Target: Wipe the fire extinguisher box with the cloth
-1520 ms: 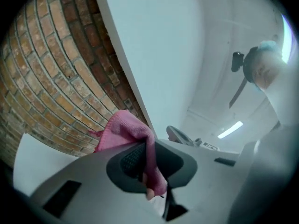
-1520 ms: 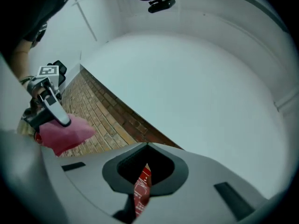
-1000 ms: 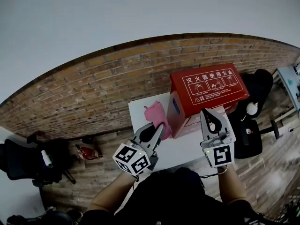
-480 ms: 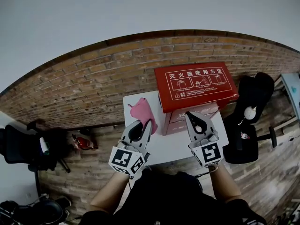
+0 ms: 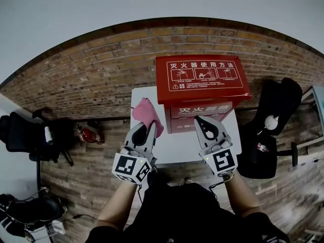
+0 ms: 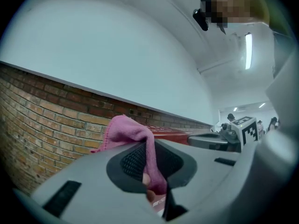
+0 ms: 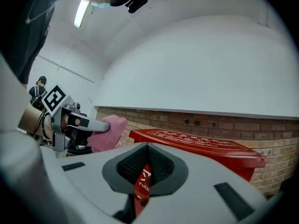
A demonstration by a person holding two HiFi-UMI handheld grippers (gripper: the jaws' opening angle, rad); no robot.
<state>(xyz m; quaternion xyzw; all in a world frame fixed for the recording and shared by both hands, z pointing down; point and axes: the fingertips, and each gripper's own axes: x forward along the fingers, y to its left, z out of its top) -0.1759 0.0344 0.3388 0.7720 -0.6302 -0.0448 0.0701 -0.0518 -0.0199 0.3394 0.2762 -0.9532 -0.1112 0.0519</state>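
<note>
Currently, left gripper (image 5: 151, 130) clamps the cloth (image 5: 146, 113) near the fire extinguisher box (image 5: 202, 80); right gripper (image 5: 201, 123) nearly closed, empty. Next: press cloth against box.

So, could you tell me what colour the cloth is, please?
The cloth is pink, clearest in the head view.

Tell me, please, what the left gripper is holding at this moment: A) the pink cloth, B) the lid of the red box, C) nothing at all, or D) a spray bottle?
A: in the left gripper view, the left gripper has its jaws shut on the pink cloth, which bunches up above them.
</note>
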